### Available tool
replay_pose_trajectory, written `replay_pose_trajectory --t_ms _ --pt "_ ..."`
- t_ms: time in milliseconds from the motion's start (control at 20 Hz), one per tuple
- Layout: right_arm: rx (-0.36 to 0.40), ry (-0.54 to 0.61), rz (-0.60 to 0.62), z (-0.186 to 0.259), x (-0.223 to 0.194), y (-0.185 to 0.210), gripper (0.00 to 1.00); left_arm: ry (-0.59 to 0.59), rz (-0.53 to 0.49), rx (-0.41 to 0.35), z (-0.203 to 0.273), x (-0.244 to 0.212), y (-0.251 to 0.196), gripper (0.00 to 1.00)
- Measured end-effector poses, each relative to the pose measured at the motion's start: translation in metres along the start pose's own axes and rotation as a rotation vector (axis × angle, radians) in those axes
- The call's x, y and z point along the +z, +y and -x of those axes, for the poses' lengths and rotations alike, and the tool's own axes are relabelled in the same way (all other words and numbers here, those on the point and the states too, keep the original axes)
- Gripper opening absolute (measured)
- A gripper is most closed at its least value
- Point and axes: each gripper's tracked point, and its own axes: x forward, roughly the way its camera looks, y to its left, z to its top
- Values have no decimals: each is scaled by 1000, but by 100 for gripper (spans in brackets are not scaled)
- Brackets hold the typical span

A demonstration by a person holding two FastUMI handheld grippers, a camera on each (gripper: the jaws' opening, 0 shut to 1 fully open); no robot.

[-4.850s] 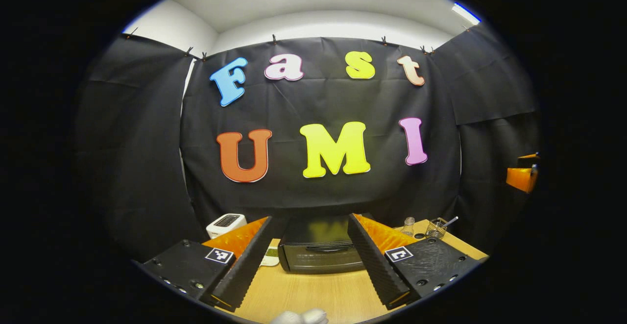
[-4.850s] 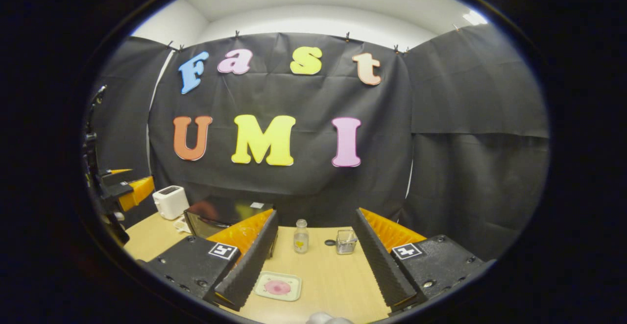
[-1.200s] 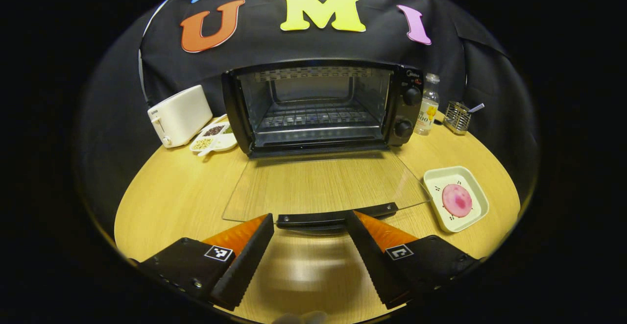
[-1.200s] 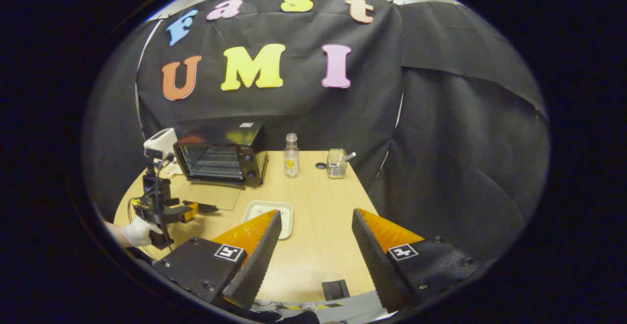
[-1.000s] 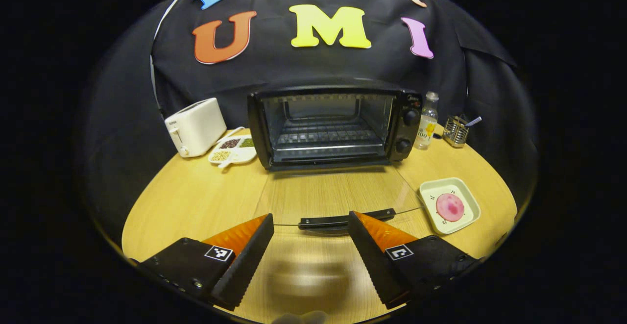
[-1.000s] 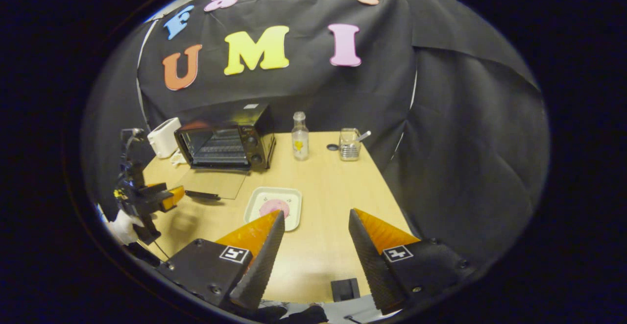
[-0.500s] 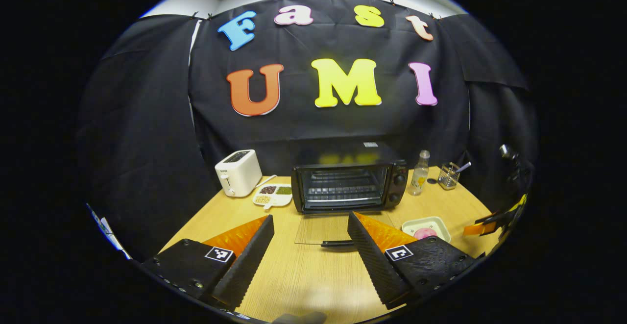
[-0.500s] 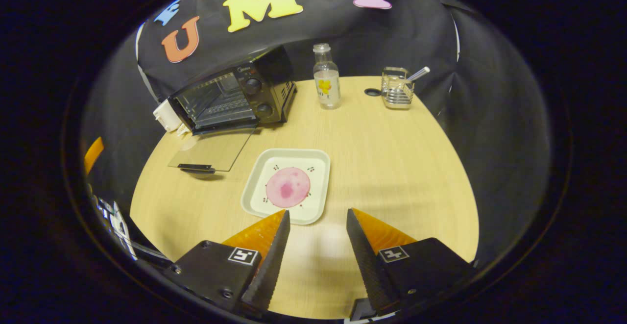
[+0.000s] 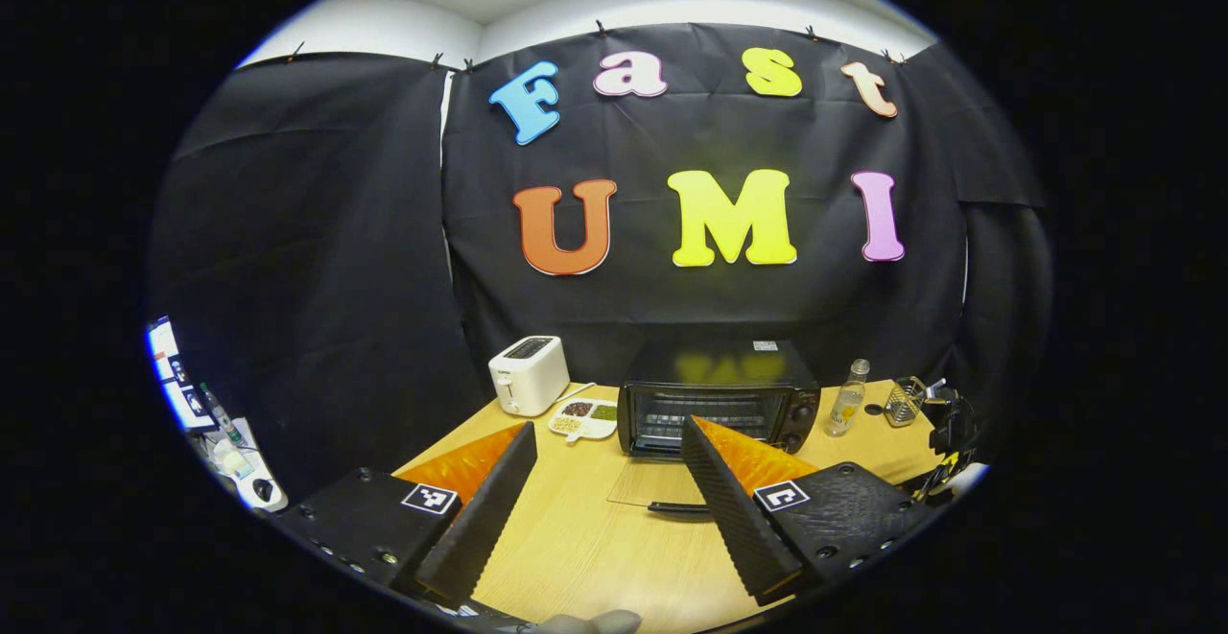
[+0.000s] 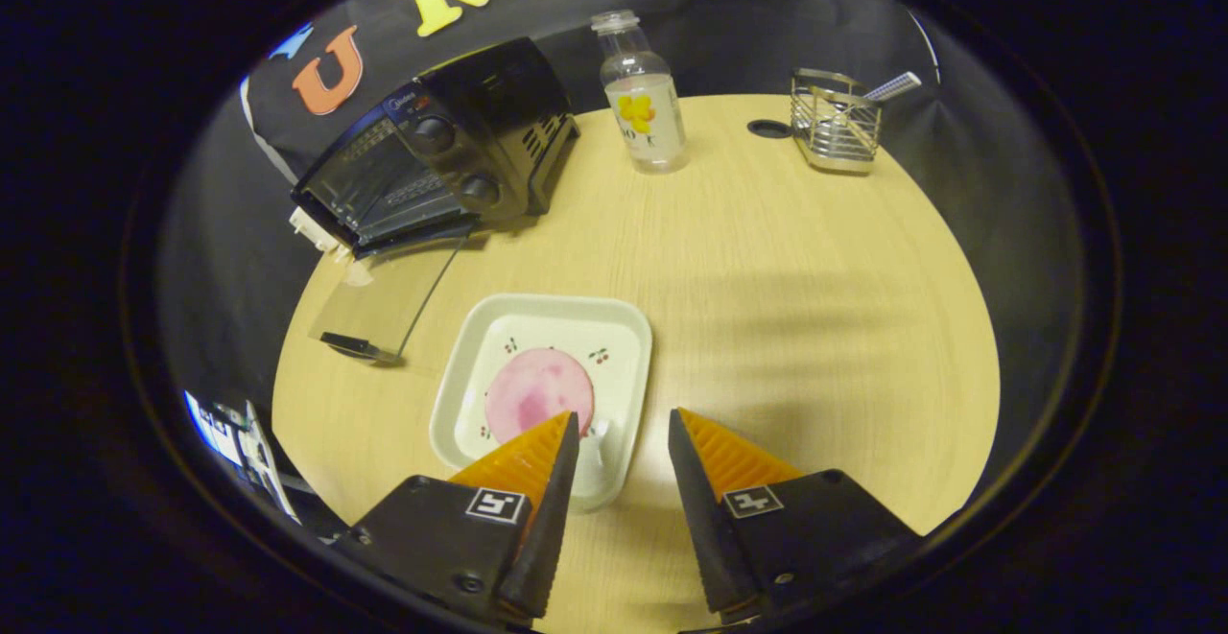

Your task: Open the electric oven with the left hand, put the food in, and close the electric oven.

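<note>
The black electric oven (image 9: 720, 402) stands at the back of the round table, its glass door (image 9: 652, 485) folded down flat with the handle (image 9: 679, 508) toward me. My left gripper (image 9: 608, 423) hovers open well back from the door, holding nothing. In the right gripper view the oven (image 10: 432, 159) is at upper left with its door (image 10: 384, 298) down. The pink round food (image 10: 537, 392) lies on a white square plate (image 10: 614, 327). My right gripper (image 10: 622, 415) is open just above the plate's near right corner, one finger over the food's edge.
A white toaster (image 9: 528, 385) and a divided snack dish (image 9: 582, 416) sit left of the oven. A clear bottle (image 10: 638, 102), a wire basket (image 10: 837, 121) and a small black lid (image 10: 767, 128) stand at the back right. The wooden table (image 10: 815, 327) is bare right of the plate.
The left gripper has drawn back and up from the opened oven door. The right gripper has dropped toward the plate, and its fingers stand a little closer together.
</note>
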Motion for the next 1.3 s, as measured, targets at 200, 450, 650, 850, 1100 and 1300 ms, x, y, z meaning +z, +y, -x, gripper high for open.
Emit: replay_pose_trajectory --t_ms 200,450,650,850,1100,1300 --pt "11 68 -8 -9 0 -3 43 13 27 45 10 0 -8 96" --pt "-30 117 -26 -11 5 -12 9 20 22 96 21 -4 -5 96" --pt "13 146 -7 -13 4 -15 5 20 25 90 21 -9 -9 96" --pt "66 147 -88 -9 3 -13 4 5 37 49 11 -7 -10 96" --pt "141 58 -224 11 11 -7 4 7 28 -28 -6 -8 -2 96" --pt "123 100 -235 14 1 -9 0 14 32 -78 -15 -7 2 97"
